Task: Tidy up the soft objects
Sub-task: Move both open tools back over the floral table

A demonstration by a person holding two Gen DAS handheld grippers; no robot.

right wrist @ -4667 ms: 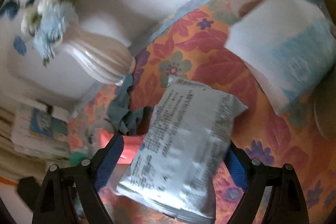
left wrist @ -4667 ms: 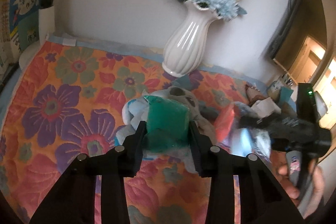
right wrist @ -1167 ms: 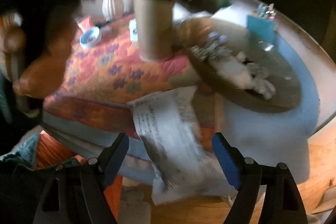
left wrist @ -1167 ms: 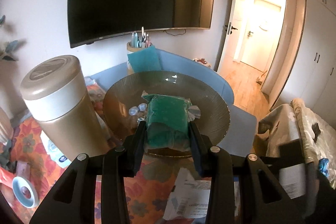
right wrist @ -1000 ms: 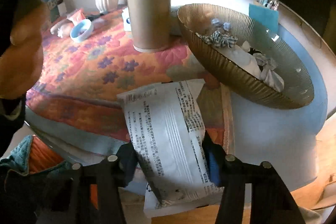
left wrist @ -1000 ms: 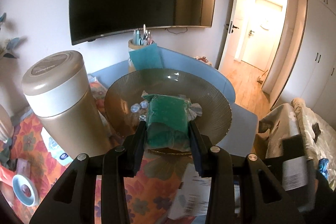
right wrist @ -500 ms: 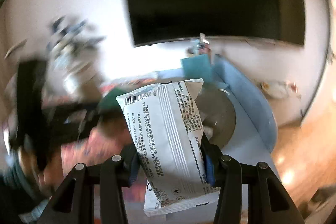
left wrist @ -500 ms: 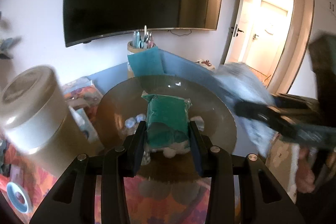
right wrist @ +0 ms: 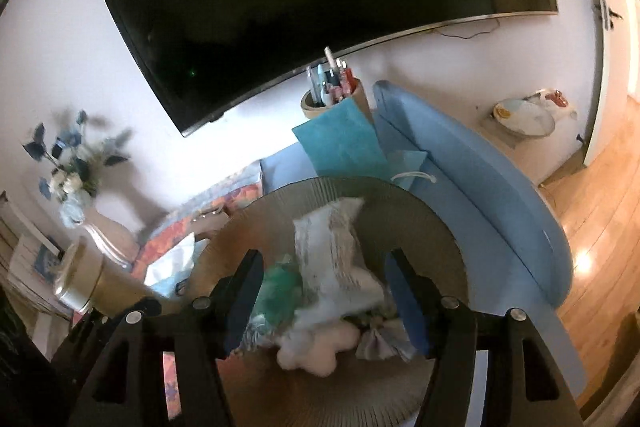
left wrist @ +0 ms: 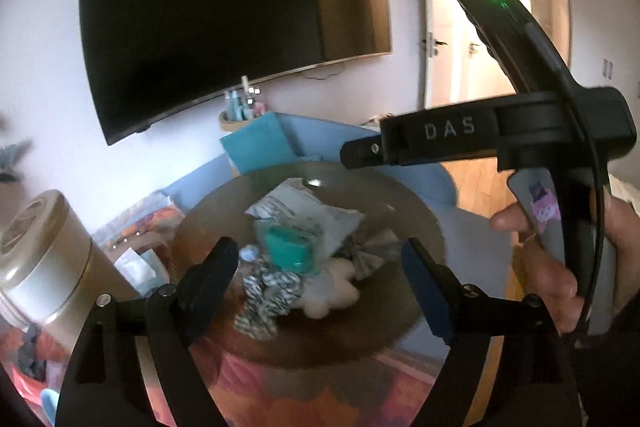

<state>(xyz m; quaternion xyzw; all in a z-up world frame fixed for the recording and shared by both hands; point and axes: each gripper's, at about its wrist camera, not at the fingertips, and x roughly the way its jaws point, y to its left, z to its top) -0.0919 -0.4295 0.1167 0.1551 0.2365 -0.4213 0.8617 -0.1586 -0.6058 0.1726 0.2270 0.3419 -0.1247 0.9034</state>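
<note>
Bowl [right wrist: 436, 227]: ribbed, translucent smoked glass or plastic. Packet [right wrist: 336, 247]: crinkled, printed film, slightly glossy. Green pack [left wrist: 290, 247]: soft, shiny wrap. Plush toy [right wrist: 316, 349]: white, fuzzy. Striped cloth [left wrist: 264, 291]: soft fabric. Canister [left wrist: 44, 267]: satin metallic body, matt cream lid. Tablecloth [left wrist: 320, 387]: quilted floral cloth. Floor [right wrist: 600, 227]: glossy wood.

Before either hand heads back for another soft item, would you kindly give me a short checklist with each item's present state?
1. Left tongs open and empty: ok.
2. Right tongs open and empty: ok.
3. Green packet lying in the bowl: ok.
4. White printed packet inside the bowl, leaning on the pile: ok, though blurred, so whether it has settled: cannot tell.
5. Plush toy and striped cloth within the bowl's rim: ok.
6. Right hand beside the bowl, close to the left tongs' way back: cannot tell.
</note>
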